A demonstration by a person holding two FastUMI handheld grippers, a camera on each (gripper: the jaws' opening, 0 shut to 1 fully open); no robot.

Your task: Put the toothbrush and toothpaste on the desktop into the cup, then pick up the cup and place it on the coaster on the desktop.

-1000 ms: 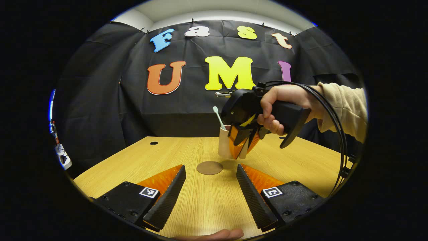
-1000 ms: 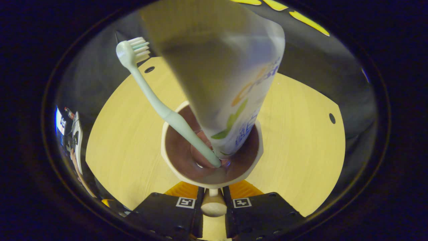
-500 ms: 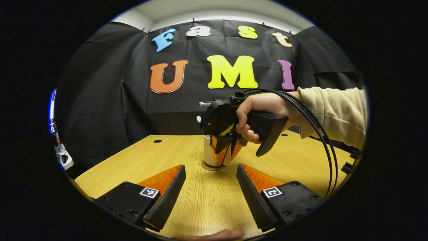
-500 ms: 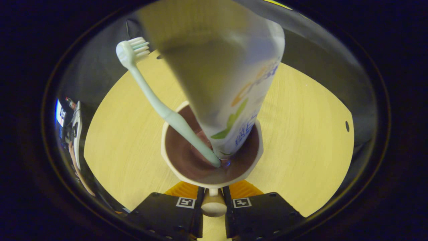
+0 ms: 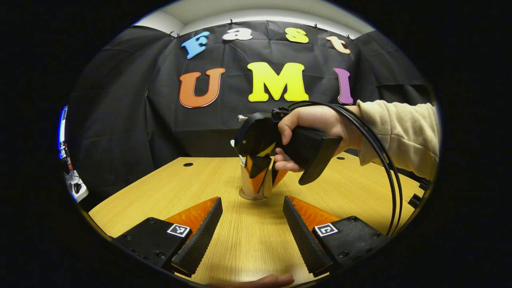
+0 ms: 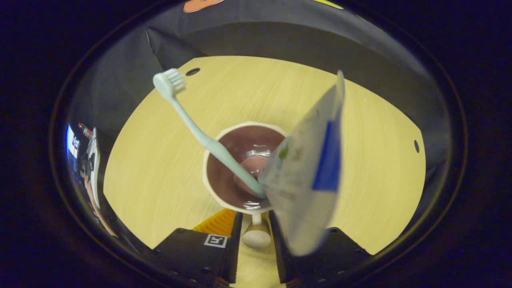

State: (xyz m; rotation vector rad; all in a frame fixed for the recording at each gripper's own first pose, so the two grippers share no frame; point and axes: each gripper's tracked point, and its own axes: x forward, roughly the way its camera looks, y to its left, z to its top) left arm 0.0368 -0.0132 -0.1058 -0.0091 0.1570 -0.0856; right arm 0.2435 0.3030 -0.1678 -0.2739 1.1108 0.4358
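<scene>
Standing on the coaster (image 5: 253, 197) near the middle of the wooden tabletop (image 5: 168, 192): the cup (image 5: 251, 188), pale outside and dark brown inside. Leaning against its rim, a light green toothbrush (image 6: 200, 134), bristles up and tilted toward the far left, and a toothpaste (image 6: 308, 176) tube tipped over to the right, its flat crimped end blurred and close to the lens. Seen in the right gripper view from above: right tool (image 6: 256, 236) with fingers set narrowly on either side of the cup's small handle knob (image 6: 256, 237); actual pressing contact on the knob cannot be told. Seen in the left gripper view: the same right tool (image 5: 262, 176) pointing down over the cup, gripped by a hand (image 5: 310, 128) in a beige sleeve (image 5: 400, 134), black cables looping from its back. Resting low and nearer, well apart from the cup: left tool (image 5: 253, 224), fingers spread wide, nothing between them but bare wood. Visible at the bottom edge of that view, part of another hand (image 5: 256, 281).
</scene>
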